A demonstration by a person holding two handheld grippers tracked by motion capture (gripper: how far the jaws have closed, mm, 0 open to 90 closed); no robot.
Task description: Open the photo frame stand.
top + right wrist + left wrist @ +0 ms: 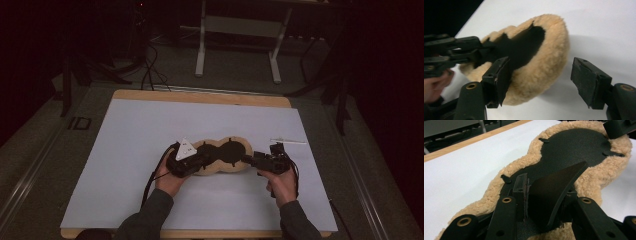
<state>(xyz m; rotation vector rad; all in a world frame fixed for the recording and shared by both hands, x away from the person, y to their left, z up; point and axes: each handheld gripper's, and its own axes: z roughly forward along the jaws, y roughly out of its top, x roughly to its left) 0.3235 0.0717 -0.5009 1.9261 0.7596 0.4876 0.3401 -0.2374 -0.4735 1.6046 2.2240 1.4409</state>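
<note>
Here, a fuzzy tan pad with a black middle, shaped a bit like a peanut, is lying flat on the white sheet that is covering the wooden table, near the person's side. It is sitting between the two tools, so each hand can reach one end. The left gripper is clamping a black flap that is sticking up from the pad's dark middle, and its jaws are pressing on the flap from both sides. That grip is probably keeping the pad from sliding around. The left hand is resting low on the sheet, likely to keep things steady. The right gripper is pointing at the other end of the pad with its jaws standing wide apart. One jaw is sitting right by the fluffy rim and the other is hanging over the bare sheet, so nothing is being pinched there. I think it is either letting go or getting ready to grab the rim. A small thin white thing is lying on the sheet, apart from the pad; I cannot tell what it is.
</note>
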